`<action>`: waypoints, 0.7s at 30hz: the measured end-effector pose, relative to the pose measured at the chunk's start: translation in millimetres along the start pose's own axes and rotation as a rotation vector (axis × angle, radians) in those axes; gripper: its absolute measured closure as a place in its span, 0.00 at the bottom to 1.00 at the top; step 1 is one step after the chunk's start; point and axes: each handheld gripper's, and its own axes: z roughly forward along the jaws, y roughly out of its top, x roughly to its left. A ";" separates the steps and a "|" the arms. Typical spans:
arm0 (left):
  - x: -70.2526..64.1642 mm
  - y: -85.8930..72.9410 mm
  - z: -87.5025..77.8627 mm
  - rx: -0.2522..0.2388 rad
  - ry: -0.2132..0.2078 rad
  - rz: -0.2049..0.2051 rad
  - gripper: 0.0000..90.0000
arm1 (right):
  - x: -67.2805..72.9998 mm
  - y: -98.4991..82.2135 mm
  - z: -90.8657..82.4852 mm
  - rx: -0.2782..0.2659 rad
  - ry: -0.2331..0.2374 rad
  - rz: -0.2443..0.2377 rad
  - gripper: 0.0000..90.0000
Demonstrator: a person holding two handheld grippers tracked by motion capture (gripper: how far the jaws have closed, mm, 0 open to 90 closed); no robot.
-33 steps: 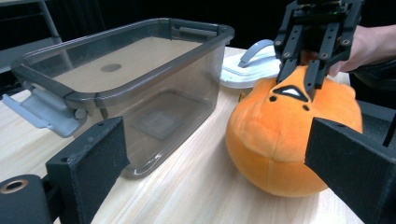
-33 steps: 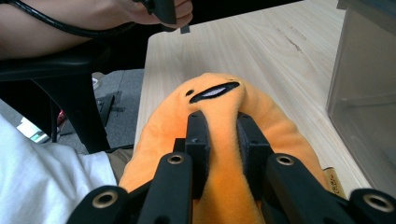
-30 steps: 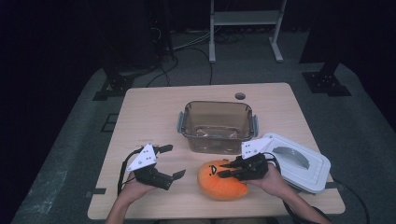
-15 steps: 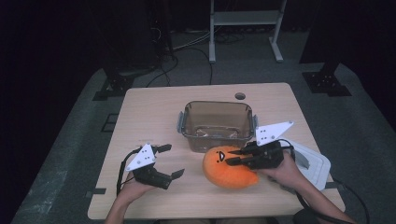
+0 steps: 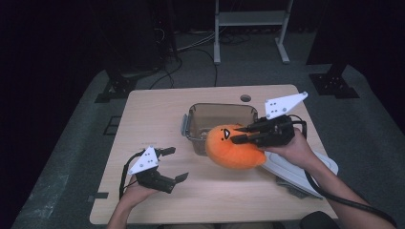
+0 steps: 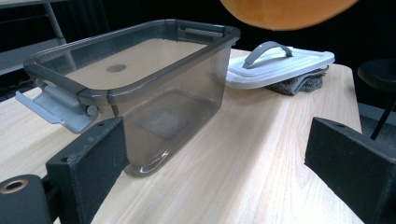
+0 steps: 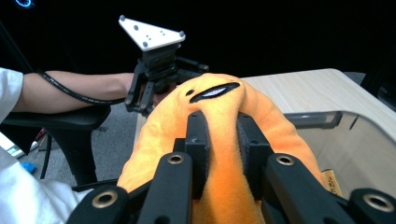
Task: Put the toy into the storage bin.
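Observation:
An orange plush toy (image 5: pixel 233 147) with a black mouth hangs in the air at the near edge of the smoky clear plastic bin (image 5: pixel 200 117). My right gripper (image 5: pixel 237 134) is shut on a fold of the plush (image 7: pixel 219 154), which bulges up between the pads. In the left gripper view the bin (image 6: pixel 140 93) stands close ahead and the underside of the plush (image 6: pixel 285 11) hangs at the top. My left gripper (image 5: pixel 174 164) rests at the table's near left, jaws wide apart, nothing between them.
A white lid (image 5: pixel 301 167) with a grey handle (image 6: pixel 268 49) lies on a grey cloth at the right of the table. The bin has grey latches (image 6: pixel 53 107) at its ends. A round hole (image 5: pixel 245 98) sits in the tabletop behind the bin.
My right gripper has lifted the orange plush off the table and carried it up and away toward the bin. The left gripper has stayed where it was.

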 end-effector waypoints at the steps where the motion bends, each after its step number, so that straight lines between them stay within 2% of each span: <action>1: 0.0 -0.1 0.1 0.002 0.001 0.002 0.05 | -1.4 2.4 0.4 0.002 -0.003 -0.002 0.86; 11: -1.7 -0.2 0.9 0.005 -0.001 0.003 0.05 | -23.2 21.2 9.4 0.020 -0.005 -0.014 0.86; 21: -2.9 -0.6 2.7 0.003 -0.011 0.003 0.05 | -47.0 35.4 14.5 0.023 -0.028 -0.016 0.86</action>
